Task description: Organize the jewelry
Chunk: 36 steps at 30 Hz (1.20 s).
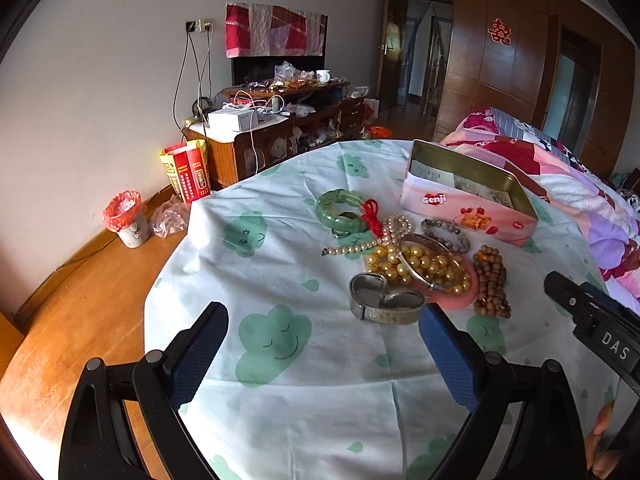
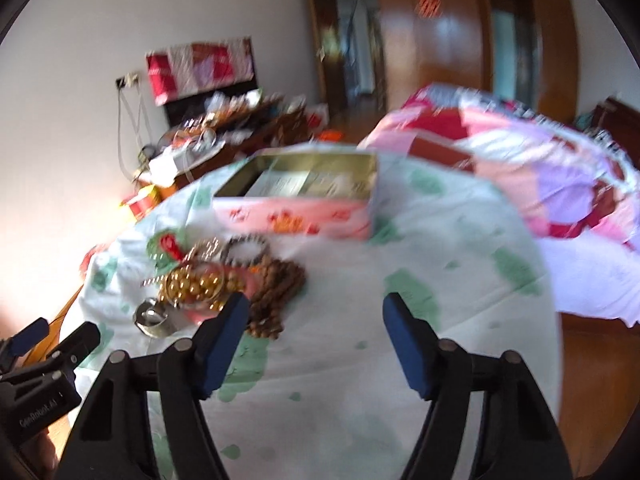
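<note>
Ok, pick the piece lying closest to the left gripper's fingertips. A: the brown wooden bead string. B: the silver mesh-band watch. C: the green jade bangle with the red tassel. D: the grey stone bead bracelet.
B: in the left wrist view the silver mesh-band watch lies just beyond the open left gripper, nearer than the green jade bangle, the grey stone bead bracelet or the brown wooden bead string.

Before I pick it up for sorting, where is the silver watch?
In the left wrist view, the silver watch lies on the tablecloth at the pile's near edge, touching the gold beads, just beyond the left gripper.
</note>
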### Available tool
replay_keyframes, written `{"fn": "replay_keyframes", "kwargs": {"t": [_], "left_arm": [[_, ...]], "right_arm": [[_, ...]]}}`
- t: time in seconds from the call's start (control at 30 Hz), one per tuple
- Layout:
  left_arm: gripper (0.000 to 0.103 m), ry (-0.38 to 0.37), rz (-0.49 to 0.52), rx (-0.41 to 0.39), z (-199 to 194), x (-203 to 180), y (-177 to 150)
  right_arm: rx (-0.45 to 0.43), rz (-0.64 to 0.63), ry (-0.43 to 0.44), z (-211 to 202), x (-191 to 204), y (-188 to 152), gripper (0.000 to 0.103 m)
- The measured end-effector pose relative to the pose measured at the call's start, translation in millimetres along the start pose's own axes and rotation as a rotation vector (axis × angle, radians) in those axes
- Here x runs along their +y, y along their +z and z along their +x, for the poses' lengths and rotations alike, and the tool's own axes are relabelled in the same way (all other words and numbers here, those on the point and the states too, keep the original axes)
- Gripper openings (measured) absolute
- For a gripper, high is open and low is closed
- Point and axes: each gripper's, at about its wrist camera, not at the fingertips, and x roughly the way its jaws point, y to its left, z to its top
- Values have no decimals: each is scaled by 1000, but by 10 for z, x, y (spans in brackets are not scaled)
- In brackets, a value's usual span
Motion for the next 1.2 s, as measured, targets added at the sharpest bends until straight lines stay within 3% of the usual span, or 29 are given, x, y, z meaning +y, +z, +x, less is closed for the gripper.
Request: {"fn": "replay_keyframes", "kwargs": {"t": [0.2,0.33,0.43,0.57,0.7,0.8,0.87,0.9,1.1,1.13,1.17,1.2], "left_arm": [[77,-74,10,35,166,-37,79],[77,-106,51,66,262,-125,61],[77,-122,75,84,315,-187,67],[77,-128,76,131,471,-241,96],[77,-138,24,162,617,-223,125],[77,-155,-7,177,678,-205,139],[71,-173,-14,183,698,-211,139],[59,-204,-20,192,708,-217,137],[53,-204,-11,188,647,-195,147],[48,-213,-10,187,626,-173,143],[45,-223,-5,184,598,-152,138],[36,-232,4,184,562,-133,128]], "right_arm": [[92,17,89,374,81,120,72],[184,16,117,625,115,115,73],[237,-26,92,790,185,61,70],[230,-56,135,791,175,67,32],[245,-30,148,775,44,89,31],[218,27,165,676,-127,102,23],[215,27,154,647,-165,112,16],[215,28,148,629,-189,110,16],[214,-26,103,636,-190,128,19],[214,-34,95,637,-178,135,23],[219,-44,81,643,-166,148,36],[221,-46,73,645,-161,157,60]]}}
